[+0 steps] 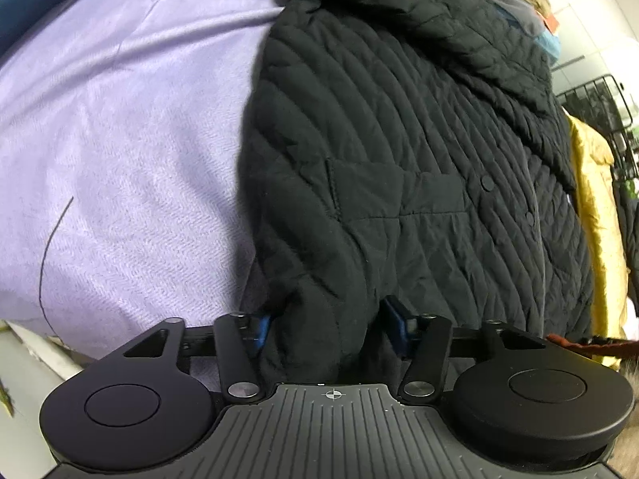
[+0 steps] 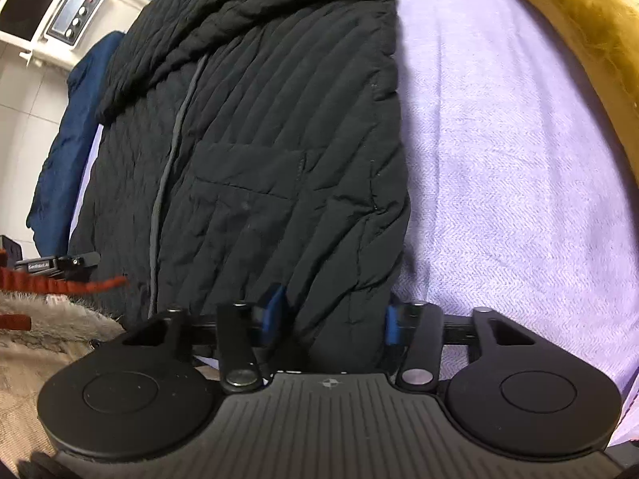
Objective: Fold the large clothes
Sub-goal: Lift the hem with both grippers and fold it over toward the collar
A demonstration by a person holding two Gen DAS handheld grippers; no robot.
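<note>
the left gripper stands with its blue pads wide apart, and the near hem of a black quilted jacket bulges up between them; the fabric fills the gap, but whether the pads press on it cannot be told. the right gripper straddles the other hem corner of the same jacket, with the cloth bunched between its blue pads; here too a firm pinch cannot be made out.

the jacket is dark and puffy, stitched in slanted lines that meet at a front seam. it lies flat and lengthwise on a lilac sheet, hem toward the grippers, collar end at the far side. a square patch pocket sits on each front panel, round snap buttons run beside the closure, and a grey zip strip shows along the middle in the right wrist view. one sleeve is folded across the upper part.

the sheet has a fine herringbone weave and a few soft creases, with a thin dark thread lying on it. beyond the jacket, a navy garment hangs at one edge, a yellow garment lies at the other, and a white appliance with knobs stands on a shelf farther back.
</note>
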